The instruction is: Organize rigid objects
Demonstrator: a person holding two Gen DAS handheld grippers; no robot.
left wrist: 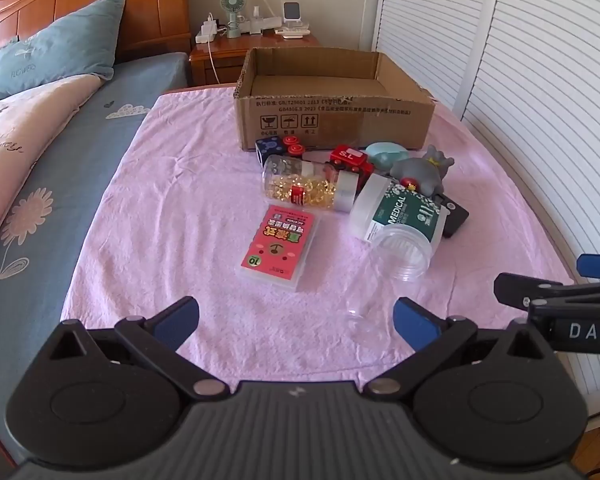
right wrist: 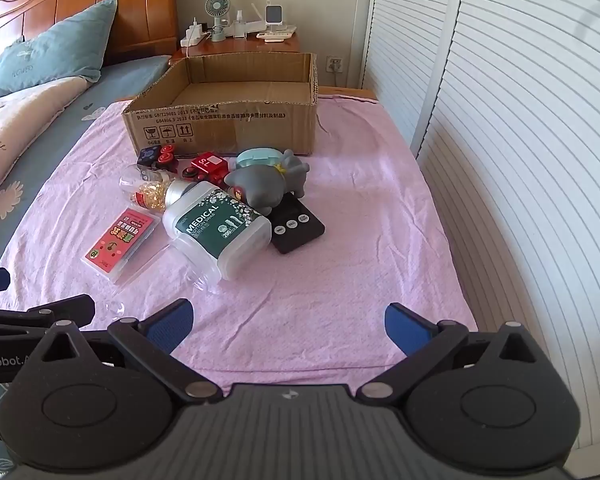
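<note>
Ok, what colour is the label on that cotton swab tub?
Dark green with white lettering and flowers on the cotton swab tub; the right wrist view shows it best.

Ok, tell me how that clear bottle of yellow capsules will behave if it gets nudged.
The capsule bottle lies on its side and looks round, so it would probably roll. Only partly filled, it seems light, and the capsules may shift. It rests against the red toy train, which could block rolling toward the cardboard box.

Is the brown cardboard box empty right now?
Empty as far as visible: the brown cardboard box shows only its bare floor in both views; its near inside edge is hidden.
</note>
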